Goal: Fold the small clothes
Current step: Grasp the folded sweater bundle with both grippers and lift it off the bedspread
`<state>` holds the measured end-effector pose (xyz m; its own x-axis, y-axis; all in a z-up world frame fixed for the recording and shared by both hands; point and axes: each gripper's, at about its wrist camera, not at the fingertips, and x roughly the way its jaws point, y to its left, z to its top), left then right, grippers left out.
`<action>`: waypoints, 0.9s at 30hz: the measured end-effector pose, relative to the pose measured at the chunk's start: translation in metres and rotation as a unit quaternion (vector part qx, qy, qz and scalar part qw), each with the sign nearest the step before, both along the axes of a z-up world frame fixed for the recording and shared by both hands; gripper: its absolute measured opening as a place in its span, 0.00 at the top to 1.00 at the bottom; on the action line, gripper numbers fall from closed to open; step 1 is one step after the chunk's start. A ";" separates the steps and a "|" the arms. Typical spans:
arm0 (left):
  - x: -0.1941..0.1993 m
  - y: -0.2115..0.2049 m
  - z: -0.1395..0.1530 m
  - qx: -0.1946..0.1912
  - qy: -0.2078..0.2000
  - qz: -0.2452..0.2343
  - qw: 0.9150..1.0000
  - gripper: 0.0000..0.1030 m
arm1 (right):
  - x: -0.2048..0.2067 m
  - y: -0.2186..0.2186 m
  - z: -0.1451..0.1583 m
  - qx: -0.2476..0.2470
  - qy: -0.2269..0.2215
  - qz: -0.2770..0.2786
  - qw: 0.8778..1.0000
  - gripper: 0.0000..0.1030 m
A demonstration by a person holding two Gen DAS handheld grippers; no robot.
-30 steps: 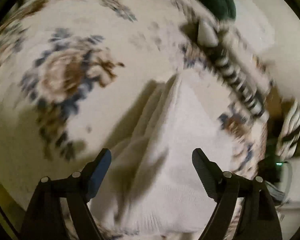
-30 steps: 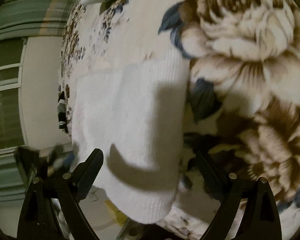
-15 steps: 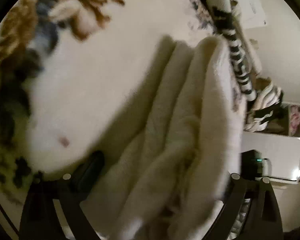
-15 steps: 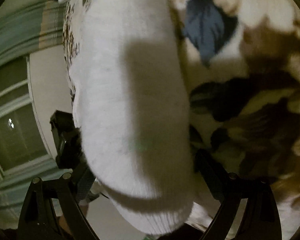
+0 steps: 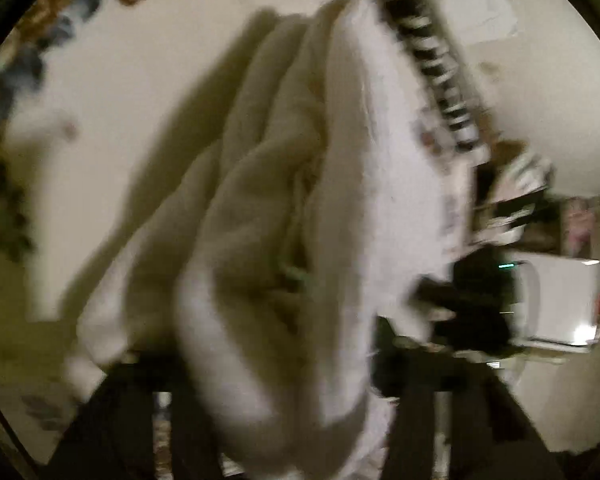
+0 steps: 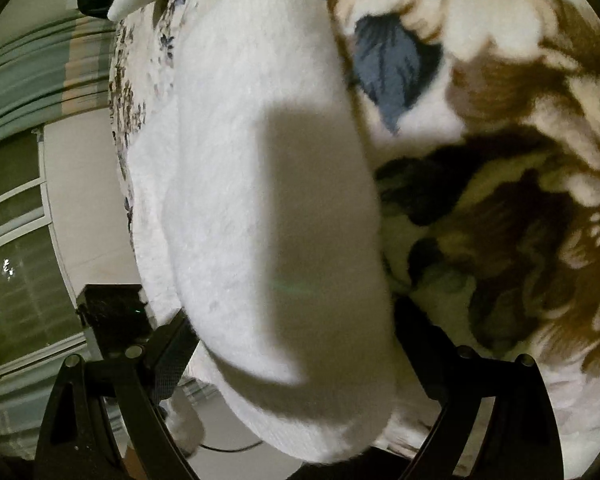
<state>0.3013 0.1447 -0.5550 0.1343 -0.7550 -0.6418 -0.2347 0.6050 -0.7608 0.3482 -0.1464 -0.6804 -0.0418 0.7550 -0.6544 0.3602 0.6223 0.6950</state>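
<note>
1. White knitted sock (image 5: 260,208) lies bunched near the bed's edge, on a flowered blanket (image 5: 112,92).
2. The left claw (image 5: 268,392) has just been closing, with the sock's folds gathered between its fingers; blur hides whether they press.
3. The right claw (image 6: 288,344) stands spread, the sock (image 6: 260,184) lying between its fingers unpinched.
</note>
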 end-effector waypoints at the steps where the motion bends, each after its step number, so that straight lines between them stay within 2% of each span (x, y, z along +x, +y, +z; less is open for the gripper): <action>1: -0.002 0.004 0.005 -0.044 -0.014 0.019 0.999 0.66 | 0.002 0.001 0.000 -0.007 -0.002 0.003 1.000 0.07; 2: -0.006 0.012 0.005 -0.109 -0.028 0.048 0.993 0.66 | 0.003 0.002 -0.001 -0.011 -0.007 0.006 1.000 0.07; 3: -0.011 0.021 0.001 -0.158 -0.028 0.081 0.984 0.67 | 0.003 0.002 -0.001 -0.009 -0.008 0.007 1.000 0.07; 4: -0.017 0.033 -0.013 -0.195 -0.008 0.114 0.974 0.67 | 0.003 0.002 -0.001 -0.001 -0.008 0.004 1.000 0.07; 5: -0.022 0.041 -0.030 -0.215 0.011 0.134 0.967 0.67 | 0.003 0.000 0.000 0.006 -0.007 0.000 1.000 0.07; 6: -0.027 0.049 -0.044 -0.195 0.027 0.143 0.970 0.67 | 0.002 -0.002 -0.001 0.009 -0.006 -0.002 1.000 0.07; 7: -0.031 0.057 -0.058 -0.154 0.045 0.135 0.978 0.67 | 0.003 -0.001 -0.001 0.005 -0.005 -0.001 1.000 0.07; 9: -0.036 0.067 -0.066 -0.178 0.063 0.142 0.972 0.64 | 0.001 0.001 0.002 -0.004 -0.006 0.002 1.000 0.07; 10: -0.037 0.069 -0.061 -0.176 0.067 0.139 0.972 0.64 | 0.001 0.003 0.004 -0.003 -0.007 0.005 1.000 0.07; 11: -0.036 0.071 -0.050 -0.164 0.065 0.131 0.976 0.57 | 0.000 0.002 0.008 -0.004 -0.008 0.006 1.000 0.07; 12: -0.037 0.075 -0.037 -0.140 0.059 0.122 0.981 0.46 | 0.000 0.003 0.011 -0.007 -0.011 0.007 1.000 0.07; 15: -0.040 0.082 0.009 -0.050 0.033 0.108 0.992 0.43 | -0.003 0.000 0.025 -0.030 -0.021 0.010 0.999 0.07; 17: -0.036 0.076 0.039 0.020 0.011 0.094 0.995 0.43 | -0.006 -0.001 0.034 -0.035 -0.026 0.001 0.999 0.07; 19: -0.031 0.066 0.057 0.055 -0.007 0.081 0.995 0.43 | -0.015 -0.009 0.046 -0.044 -0.032 -0.015 0.998 0.07; 23: -0.013 0.027 0.065 0.116 -0.027 0.030 0.992 0.43 | -0.043 -0.023 0.072 -0.054 -0.036 -0.061 0.996 0.08; 25: -0.020 0.022 0.053 0.129 -0.025 0.003 0.991 0.43 | -0.060 -0.028 0.081 -0.060 -0.039 -0.072 0.995 0.09; 26: -0.018 0.016 0.047 0.149 -0.026 -0.006 0.989 0.44 | -0.068 -0.030 0.082 -0.073 -0.036 -0.068 0.994 0.09; 27: -0.019 0.011 0.042 0.171 -0.025 -0.018 0.985 0.51 | -0.074 -0.027 0.078 -0.083 -0.033 -0.062 0.994 0.10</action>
<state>0.2823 0.1554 -0.5128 0.1501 -0.5013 -0.8522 -0.1757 0.8347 -0.5220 0.2746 -0.1734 -0.6021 0.0923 0.6333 -0.7684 0.3985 0.6837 0.6114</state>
